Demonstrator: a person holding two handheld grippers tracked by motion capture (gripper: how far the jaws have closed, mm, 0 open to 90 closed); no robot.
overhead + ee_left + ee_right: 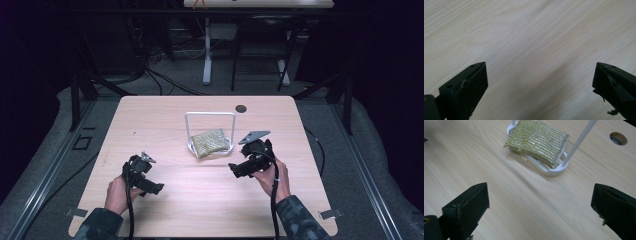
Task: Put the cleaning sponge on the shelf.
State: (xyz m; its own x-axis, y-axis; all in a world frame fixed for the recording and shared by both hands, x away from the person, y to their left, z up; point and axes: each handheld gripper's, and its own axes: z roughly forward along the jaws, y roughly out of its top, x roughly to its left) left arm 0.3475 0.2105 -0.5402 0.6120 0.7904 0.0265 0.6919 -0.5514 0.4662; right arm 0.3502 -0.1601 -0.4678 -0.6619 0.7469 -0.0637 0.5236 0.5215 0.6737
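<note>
Green-gold woven scouring pad [208,141] resting on white wire rack [210,115]; right hand-held gripper [234,168] nearby and left hand-held gripper [159,189] both wide open, empty, over the bench [165,112].

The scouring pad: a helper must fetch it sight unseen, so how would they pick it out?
Start at the pale wooden table and find the white wire rack near its middle. The scouring pad lies on the rack's base: a flat, ribbed, yellow-green cushion, the one soft thing there.

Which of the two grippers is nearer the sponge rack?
The right gripper, just beside the white rack holding the gold sponge; the left gripper sits farther off.
</note>
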